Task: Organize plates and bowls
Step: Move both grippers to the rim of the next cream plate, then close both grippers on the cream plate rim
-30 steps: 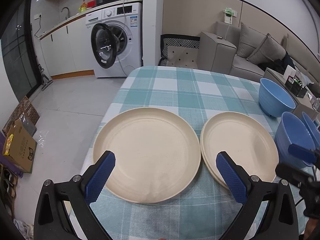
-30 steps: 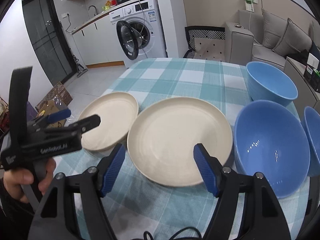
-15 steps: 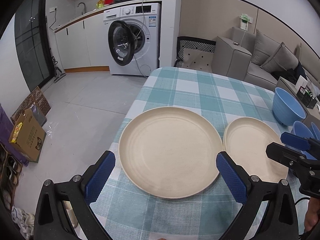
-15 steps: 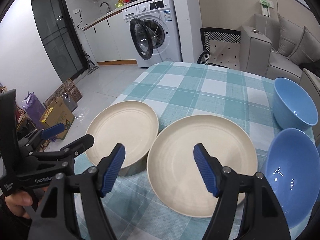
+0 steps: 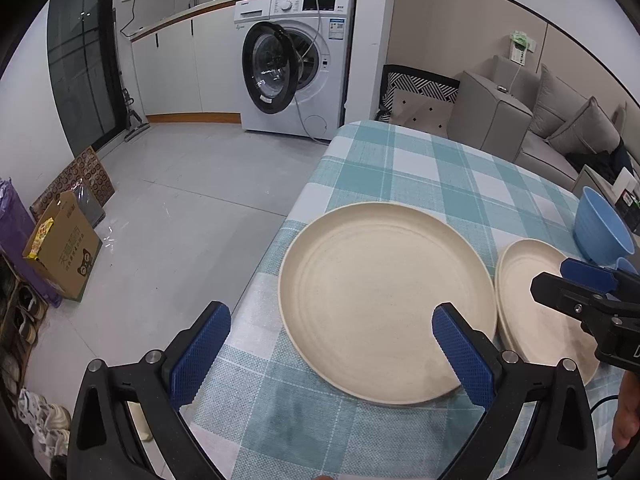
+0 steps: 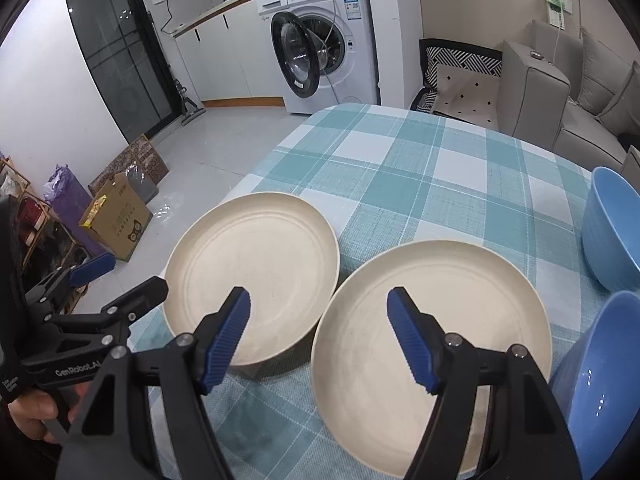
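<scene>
Two cream plates lie side by side on the checked tablecloth. The left wrist view shows the left plate (image 5: 380, 292) between and beyond my left gripper's (image 5: 330, 344) wide-apart blue pads, which hold nothing; the right pad hangs over the plate's near rim. The right plate (image 5: 536, 304) sits further right, partly behind my right gripper (image 5: 552, 278). In the right wrist view, my right gripper (image 6: 320, 320) is open and empty above the gap between the left plate (image 6: 256, 272) and the right plate (image 6: 436, 344). My left gripper (image 6: 132, 276) hovers at the left plate's near-left edge.
Two blue bowls, one far (image 6: 612, 228) and one near (image 6: 600, 384), stand at the table's right side. The table (image 6: 400, 160) edge drops to the floor on the left. A washing machine (image 5: 296, 60), a sofa (image 5: 568, 136) and a cardboard box (image 5: 64, 252) lie beyond.
Both grippers have shifted left along the table, so the plates and bowls have slid rightward in both views. Neither gripper's jaws have changed, and nothing was picked up.
</scene>
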Tool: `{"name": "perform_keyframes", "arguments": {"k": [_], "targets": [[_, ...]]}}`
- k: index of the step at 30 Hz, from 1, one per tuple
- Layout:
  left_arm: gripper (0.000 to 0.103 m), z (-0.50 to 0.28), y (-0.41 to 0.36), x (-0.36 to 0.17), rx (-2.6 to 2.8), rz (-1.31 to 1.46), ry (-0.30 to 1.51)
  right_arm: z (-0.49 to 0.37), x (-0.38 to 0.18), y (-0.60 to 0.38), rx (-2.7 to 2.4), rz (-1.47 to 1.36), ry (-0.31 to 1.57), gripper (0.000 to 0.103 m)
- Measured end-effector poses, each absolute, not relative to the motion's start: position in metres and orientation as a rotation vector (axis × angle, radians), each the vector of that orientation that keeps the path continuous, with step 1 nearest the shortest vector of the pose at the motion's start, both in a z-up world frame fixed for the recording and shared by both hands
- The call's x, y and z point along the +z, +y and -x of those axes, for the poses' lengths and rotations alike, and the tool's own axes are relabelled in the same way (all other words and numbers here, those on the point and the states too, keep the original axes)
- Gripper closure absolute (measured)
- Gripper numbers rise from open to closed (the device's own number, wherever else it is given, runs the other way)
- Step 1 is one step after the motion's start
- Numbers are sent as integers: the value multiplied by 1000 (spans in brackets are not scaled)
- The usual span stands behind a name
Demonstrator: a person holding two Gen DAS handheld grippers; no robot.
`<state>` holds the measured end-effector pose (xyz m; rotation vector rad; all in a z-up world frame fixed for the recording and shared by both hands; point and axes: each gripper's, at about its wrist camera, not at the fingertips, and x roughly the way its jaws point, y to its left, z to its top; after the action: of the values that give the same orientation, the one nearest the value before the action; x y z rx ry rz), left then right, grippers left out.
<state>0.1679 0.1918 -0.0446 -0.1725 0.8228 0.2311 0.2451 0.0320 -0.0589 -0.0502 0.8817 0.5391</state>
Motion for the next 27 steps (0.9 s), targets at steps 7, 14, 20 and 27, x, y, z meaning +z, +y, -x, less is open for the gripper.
{"name": "perform_keyframes", "arguments": {"k": [7,14,20,27], "targets": [[0,-182,202,-57,267,166,846,-260,-66,50,566,80,908,31],[1,-194,216,-72,260,229,880,-283,-76,61,571,87,950,31],[7,-204,222,-85,248,262,913,-302,-91,69,583,82,990,31],[26,-213,226,-102,242,286,963,-317,-106,79,596,85,1014,32]]}}
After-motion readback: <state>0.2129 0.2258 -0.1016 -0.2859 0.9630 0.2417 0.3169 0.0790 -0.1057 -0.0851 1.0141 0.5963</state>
